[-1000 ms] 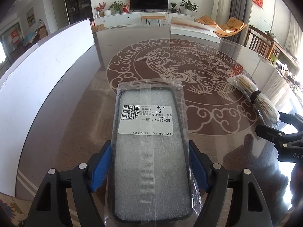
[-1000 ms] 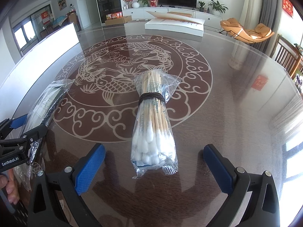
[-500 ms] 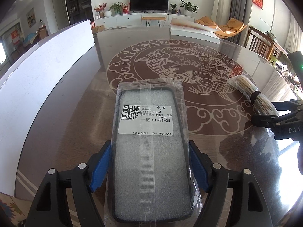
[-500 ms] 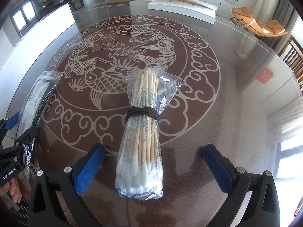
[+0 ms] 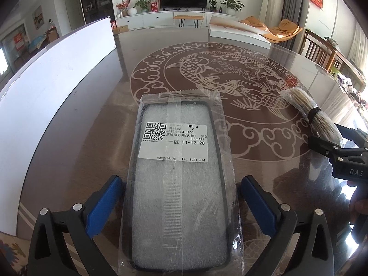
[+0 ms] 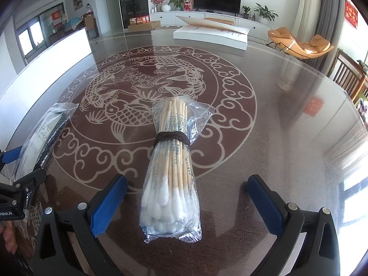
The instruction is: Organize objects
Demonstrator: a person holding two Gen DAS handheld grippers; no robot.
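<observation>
Left gripper (image 5: pixel 181 204) was opening around the bagged phone case (image 5: pixel 179 184), pads clear; right gripper (image 6: pixel 186 202) gaped wide, straddling the cotton swab bundle (image 6: pixel 172 172) at twelve o'clock, untouched

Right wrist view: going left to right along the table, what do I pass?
Left gripper, its jaws opening, the bagged phone case between them → right gripper's left finger → cotton swab bundle → right gripper's right finger.
</observation>
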